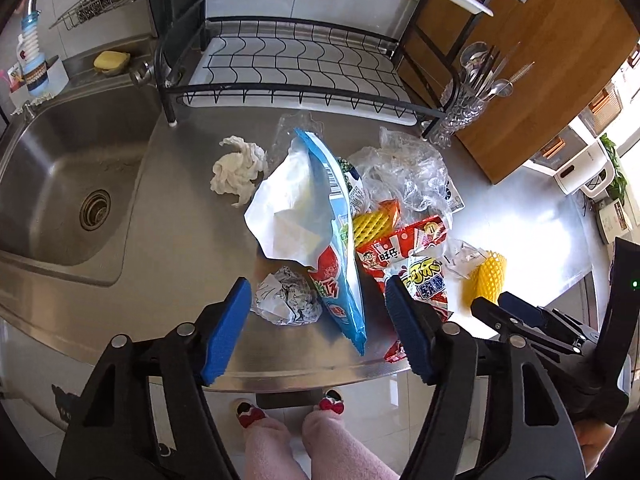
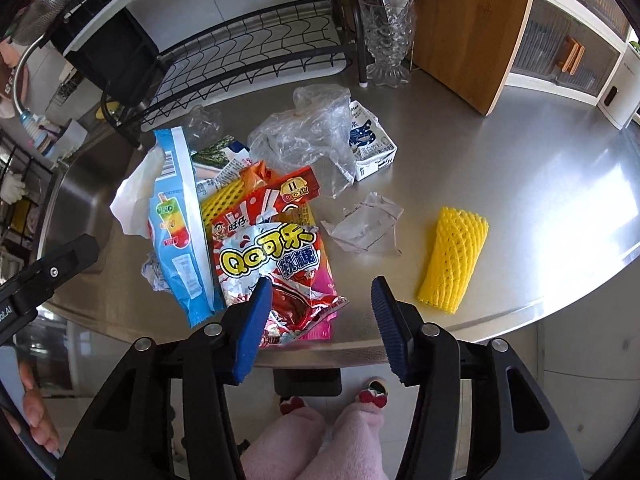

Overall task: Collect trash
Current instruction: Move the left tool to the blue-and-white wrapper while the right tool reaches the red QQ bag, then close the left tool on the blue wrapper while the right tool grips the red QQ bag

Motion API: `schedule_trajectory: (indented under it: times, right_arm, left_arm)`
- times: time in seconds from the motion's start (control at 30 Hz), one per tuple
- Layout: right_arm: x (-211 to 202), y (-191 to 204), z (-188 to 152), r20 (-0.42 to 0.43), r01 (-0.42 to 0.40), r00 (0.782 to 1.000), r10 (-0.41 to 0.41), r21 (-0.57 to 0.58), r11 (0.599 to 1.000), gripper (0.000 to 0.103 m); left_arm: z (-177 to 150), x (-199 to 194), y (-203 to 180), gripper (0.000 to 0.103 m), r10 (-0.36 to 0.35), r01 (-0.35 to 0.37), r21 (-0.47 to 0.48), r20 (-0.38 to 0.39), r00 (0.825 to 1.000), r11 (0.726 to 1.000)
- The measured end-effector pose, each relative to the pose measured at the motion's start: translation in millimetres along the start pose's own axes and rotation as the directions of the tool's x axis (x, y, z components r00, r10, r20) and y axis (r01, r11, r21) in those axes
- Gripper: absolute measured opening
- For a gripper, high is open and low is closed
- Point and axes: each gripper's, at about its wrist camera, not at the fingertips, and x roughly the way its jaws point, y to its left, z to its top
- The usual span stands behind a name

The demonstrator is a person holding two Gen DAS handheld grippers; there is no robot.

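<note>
Trash lies heaped on a steel counter (image 1: 192, 264). A blue popsicle wrapper (image 1: 332, 248) lies over a crumpled foil ball (image 1: 288, 296), with a white tissue wad (image 1: 238, 168) to the left. My left gripper (image 1: 318, 324) is open and empty, jaws either side of the foil ball and wrapper end. A red candy bag (image 2: 272, 264), clear plastic bag (image 2: 308, 132), milk carton (image 2: 372, 144) and yellow foam net (image 2: 452, 256) show in the right wrist view. My right gripper (image 2: 320, 320) is open and empty at the counter's front edge, its left pad (image 2: 252, 328) over the candy bag.
A sink (image 1: 68, 184) lies at the left. A black dish rack (image 1: 288, 76) stands at the back, with a glass utensil holder (image 2: 388, 40) and a wooden board (image 2: 472, 28) to its right. A clear torn wrapper (image 2: 368, 228) lies mid-counter. The person's legs stand below the counter edge.
</note>
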Motion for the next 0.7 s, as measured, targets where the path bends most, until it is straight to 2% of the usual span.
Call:
schedule_trajectory:
  times: [0.13, 0.37, 0.47, 0.57, 0.63, 0.7]
  right_arm:
    - [22, 0, -2, -0.032, -0.016, 0.999, 0.015, -0.024, 1.0, 0.043]
    - [37, 4, 1, -0.038, 0.004, 0.999, -0.006, -0.073, 0.997, 0.042]
    - [45, 4, 3, -0.048, -0.004, 0.999, -0.001, -0.093, 0.996, 0.042]
    - [55, 3, 2, -0.072, -0.005, 0.997, -0.002, -0.098, 0.995, 0.042]
    - [62, 1, 1, -0.088, -0.02, 0.996, 0.011, -0.094, 0.995, 0.042]
    - [66, 0, 2, -0.096, -0.029, 0.995, 0.02, -0.09, 0.996, 0.034]
  left_arm:
    - [3, 24, -3, 0.048, -0.016, 0.016, -0.003, -0.062, 0.998, 1.0]
    - [3, 52, -13, 0.047, -0.018, 0.019, 0.012, -0.12, 0.993, 1.0]
    - [2, 65, -14, 0.043, -0.002, 0.002, 0.006, -0.146, 0.989, 1.0]
    - [2, 77, -14, 0.036, 0.009, -0.008, 0.009, -0.165, 0.986, 1.0]
    - [2, 84, -12, 0.025, 0.007, -0.006, 0.006, -0.177, 0.984, 1.0]
    - [2, 90, -11, 0.018, 0.005, -0.005, 0.001, -0.188, 0.982, 1.0]
